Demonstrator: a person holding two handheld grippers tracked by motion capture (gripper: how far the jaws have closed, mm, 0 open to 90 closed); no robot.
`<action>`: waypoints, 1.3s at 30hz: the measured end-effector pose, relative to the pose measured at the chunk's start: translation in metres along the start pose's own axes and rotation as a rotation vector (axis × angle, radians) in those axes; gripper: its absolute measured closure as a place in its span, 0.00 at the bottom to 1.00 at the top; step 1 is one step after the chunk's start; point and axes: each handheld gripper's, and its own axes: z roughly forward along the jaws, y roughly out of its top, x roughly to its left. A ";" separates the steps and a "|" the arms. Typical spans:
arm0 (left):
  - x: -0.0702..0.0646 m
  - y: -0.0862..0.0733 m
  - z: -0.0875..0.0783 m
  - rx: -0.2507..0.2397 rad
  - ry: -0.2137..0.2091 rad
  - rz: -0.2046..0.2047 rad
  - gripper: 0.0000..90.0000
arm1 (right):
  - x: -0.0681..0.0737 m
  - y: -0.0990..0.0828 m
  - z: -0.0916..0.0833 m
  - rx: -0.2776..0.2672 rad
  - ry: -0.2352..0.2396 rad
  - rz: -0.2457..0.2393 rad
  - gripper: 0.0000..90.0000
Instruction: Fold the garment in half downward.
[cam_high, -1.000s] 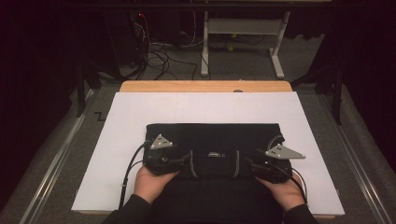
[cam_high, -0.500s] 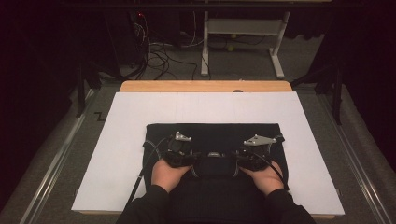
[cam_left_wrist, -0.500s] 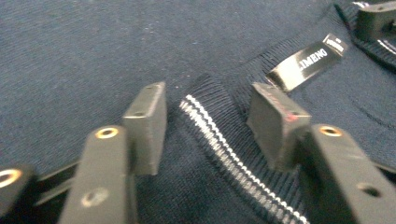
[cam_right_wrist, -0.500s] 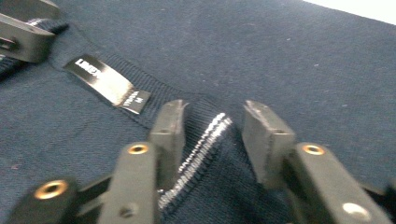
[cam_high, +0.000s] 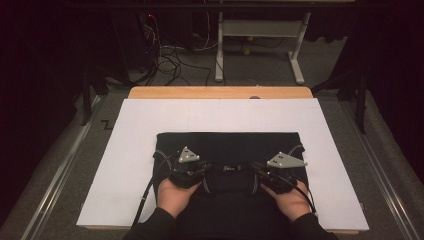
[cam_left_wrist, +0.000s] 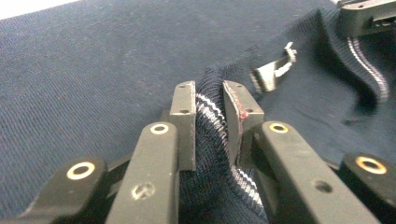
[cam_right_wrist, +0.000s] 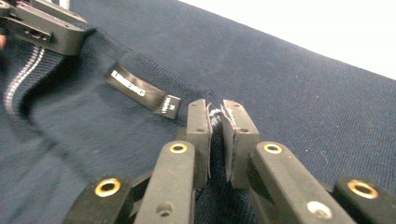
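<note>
Both hands low, left gripper (cam_high: 204, 172) and right gripper (cam_high: 256, 171) angled inward (fingers (cam_left_wrist: 186, 122) just closing, clamped).

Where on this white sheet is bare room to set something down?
The white sheet is bare left of the dark garment, right of it, and between its far edge and the wooden edge. Crowded: the collar, where both tongs, left and right, pinch it.

A dark navy knit garment (cam_high: 227, 150) lies flat on the table's near half, centred between the side edges, its lower part reaching the near edge. Its ribbed collar (cam_left_wrist: 212, 121), striped white, is bunched up into folds. A black neck label (cam_right_wrist: 140, 91) with white lettering lies inside.
</note>
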 end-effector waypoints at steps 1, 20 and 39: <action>-0.002 -0.002 -0.004 -0.007 -0.005 0.006 0.79 | 0.001 -0.002 -0.004 -0.011 0.004 -0.006 0.92; -0.049 -0.055 -0.055 -0.034 -0.103 0.090 0.79 | 0.040 -0.045 -0.076 -0.094 0.098 -0.041 0.93; -0.059 -0.081 -0.068 -0.027 -0.116 0.095 0.73 | 0.049 -0.062 -0.095 -0.100 0.133 -0.033 0.86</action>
